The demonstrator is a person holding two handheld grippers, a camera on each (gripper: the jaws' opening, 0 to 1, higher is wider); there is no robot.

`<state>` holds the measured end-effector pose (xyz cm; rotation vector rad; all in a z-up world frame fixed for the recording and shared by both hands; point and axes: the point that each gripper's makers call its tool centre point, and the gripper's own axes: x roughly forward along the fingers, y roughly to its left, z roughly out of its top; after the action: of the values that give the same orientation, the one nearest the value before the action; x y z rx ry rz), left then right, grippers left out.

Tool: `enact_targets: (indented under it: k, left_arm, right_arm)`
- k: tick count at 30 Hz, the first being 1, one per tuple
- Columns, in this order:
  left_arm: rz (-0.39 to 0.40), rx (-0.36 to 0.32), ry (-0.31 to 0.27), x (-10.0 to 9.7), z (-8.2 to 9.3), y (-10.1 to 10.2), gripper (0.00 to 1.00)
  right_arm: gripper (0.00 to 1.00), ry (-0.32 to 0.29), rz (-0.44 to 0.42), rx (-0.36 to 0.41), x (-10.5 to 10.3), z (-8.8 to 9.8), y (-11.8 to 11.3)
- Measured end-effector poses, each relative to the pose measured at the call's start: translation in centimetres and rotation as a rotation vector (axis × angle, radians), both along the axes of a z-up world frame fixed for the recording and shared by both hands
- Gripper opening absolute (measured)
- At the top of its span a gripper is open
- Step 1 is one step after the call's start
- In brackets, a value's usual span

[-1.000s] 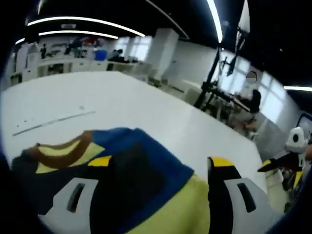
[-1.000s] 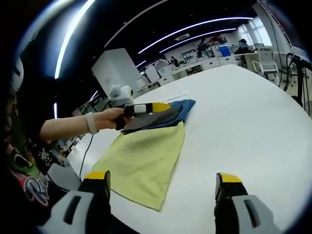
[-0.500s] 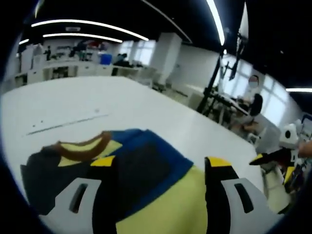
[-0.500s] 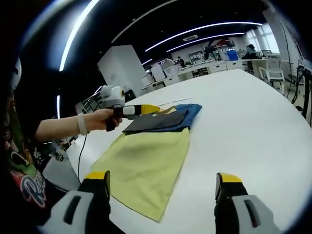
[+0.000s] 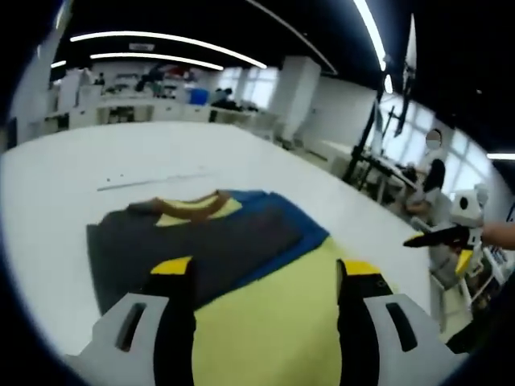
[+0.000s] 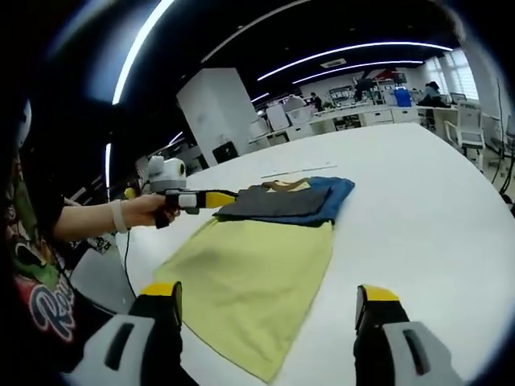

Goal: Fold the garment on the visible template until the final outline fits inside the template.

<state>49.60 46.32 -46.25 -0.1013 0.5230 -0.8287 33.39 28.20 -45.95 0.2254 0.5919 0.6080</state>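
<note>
Lighting: long ceiling light strips [image 6: 354, 50] glow white against a dark ceiling and curve hard toward the frame edges from fisheye bending. Bright windows [image 5: 451, 149] at the far side add daylight and wash out detail there. The white table [image 6: 418, 185] reflects evenly, no harsh glare; shadows on it are faint and soft. Left gripper view is softer overall, with blur on the near garment [image 5: 233, 241]. Right gripper view is sharper at centre, smeared near the edges.
</note>
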Motion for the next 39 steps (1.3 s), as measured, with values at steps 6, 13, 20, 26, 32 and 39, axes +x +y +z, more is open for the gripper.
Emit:
enact_targets:
  k: [6,13,20,26,32,39]
  left_arm:
    - [0.026,0.023,-0.006,-2.1,0.0,3.1,0.66]
    - [0.079,0.042,0.001,-4.5,-0.1,7.0,0.65]
    - [0.112,0.052,0.013,-6.7,-0.1,9.6,0.65]
    - [0.138,0.064,0.032,-7.8,-0.7,11.3,0.62]
    - [0.130,0.077,0.045,-8.3,-0.8,11.7,0.62]
    - [0.131,0.092,0.106,-10.4,-1.6,13.1,0.55]
  right_arm:
    - [0.89,-0.013,0.027,-0.002,0.2,0.3,1.0]
    - [0.89,-0.025,0.062,-0.003,0.3,0.5,1.8]
    - [0.89,-0.033,0.071,-0.002,0.3,0.6,2.1]
    - [0.89,-0.026,0.071,-0.005,-0.2,0.2,2.0]
    - [0.85,-0.017,0.085,-0.008,-0.7,0.2,2.0]
    - [0.82,0.021,0.098,-0.031,-2.6,-1.4,1.7]
